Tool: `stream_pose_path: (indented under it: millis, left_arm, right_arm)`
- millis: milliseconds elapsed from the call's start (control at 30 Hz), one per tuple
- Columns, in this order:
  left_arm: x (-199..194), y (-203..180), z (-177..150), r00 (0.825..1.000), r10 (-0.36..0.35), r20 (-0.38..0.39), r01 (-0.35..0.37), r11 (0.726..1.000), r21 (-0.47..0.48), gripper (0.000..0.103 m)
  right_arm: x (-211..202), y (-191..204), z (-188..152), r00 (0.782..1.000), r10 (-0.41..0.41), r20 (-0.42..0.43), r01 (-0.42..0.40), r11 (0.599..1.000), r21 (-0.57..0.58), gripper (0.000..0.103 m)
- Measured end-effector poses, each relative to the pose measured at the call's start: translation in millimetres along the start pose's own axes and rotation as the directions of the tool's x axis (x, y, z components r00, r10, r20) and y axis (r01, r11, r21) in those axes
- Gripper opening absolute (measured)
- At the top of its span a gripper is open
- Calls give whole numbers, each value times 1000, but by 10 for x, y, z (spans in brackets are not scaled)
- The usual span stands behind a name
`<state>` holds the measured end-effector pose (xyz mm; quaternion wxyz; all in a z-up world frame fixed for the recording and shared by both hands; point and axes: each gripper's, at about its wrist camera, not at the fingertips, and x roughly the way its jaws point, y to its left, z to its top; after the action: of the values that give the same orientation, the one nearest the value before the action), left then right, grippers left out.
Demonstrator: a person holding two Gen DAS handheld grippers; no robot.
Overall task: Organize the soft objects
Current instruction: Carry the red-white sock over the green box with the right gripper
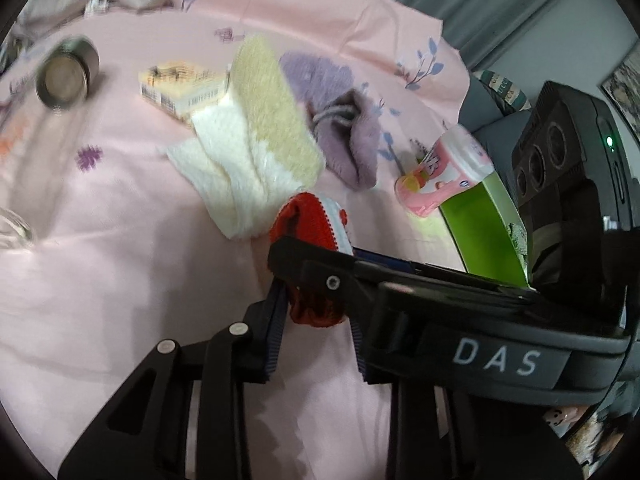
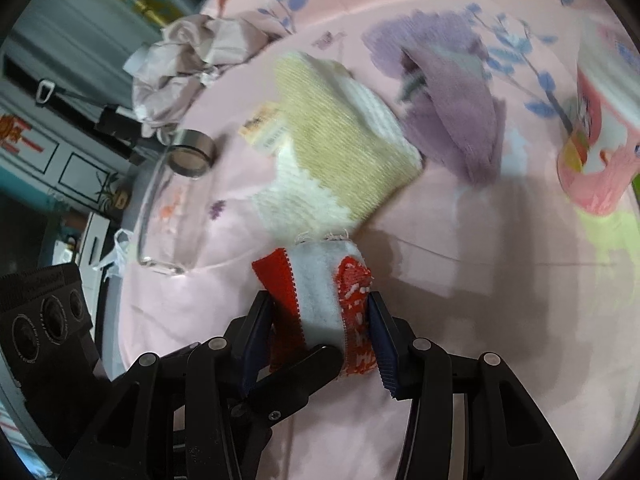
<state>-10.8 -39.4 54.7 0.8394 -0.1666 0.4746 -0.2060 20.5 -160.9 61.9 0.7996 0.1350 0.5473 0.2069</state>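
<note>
A red and white knitted sock (image 1: 316, 224) (image 2: 324, 300) is held above the pink bedsheet (image 1: 120, 272). My left gripper (image 1: 316, 300) is shut on its lower end, and my right gripper (image 2: 320, 340) is shut on its other end; the right gripper's body crosses the left wrist view (image 1: 440, 312). A beige and white fluffy sock (image 1: 256, 136) (image 2: 336, 152) lies just beyond. A purple fluffy sock (image 1: 348, 140) (image 2: 452, 116) lies to its right.
A glass jar with a metal lid (image 1: 68, 70) (image 2: 176, 188) lies at the left. A small printed box (image 1: 180, 88), a pink bottle (image 1: 444, 168) (image 2: 600, 152) and a green box (image 1: 484, 228) lie nearby. Crumpled cloth (image 2: 192, 60) sits at the bed's far edge.
</note>
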Motion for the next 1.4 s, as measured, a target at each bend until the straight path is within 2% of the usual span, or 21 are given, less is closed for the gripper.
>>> stream_pose_path:
  millis: [133,400,633,1200,1400]
  left_arm:
    - [-128,-101,-6,997,20,71,-24,998,50,27]
    - [-290,-202,-5,984,7,180,-26,994,104,27]
    - [-363,-235,-38,977,-5,214,-20,993,114,27]
    - [-516,-363,1,964,-28,266,-8,991,133,27]
    - [-558,-735,89,953,-32,303,-37,975,218,27]
  right_arm:
    - [-141,157,-25,998,-12,65,16,998,-59,50]
    - [-393,367,-63,981,-53,188,78,989,-129,50]
    - [-480,451,-80,970,-65,232,102,983,-152,51]
    - [-668,538,-88,959,-69,276,116,981,-156,51]
    - [-995,402,-66,931,-57,360,106,987,-118,51]
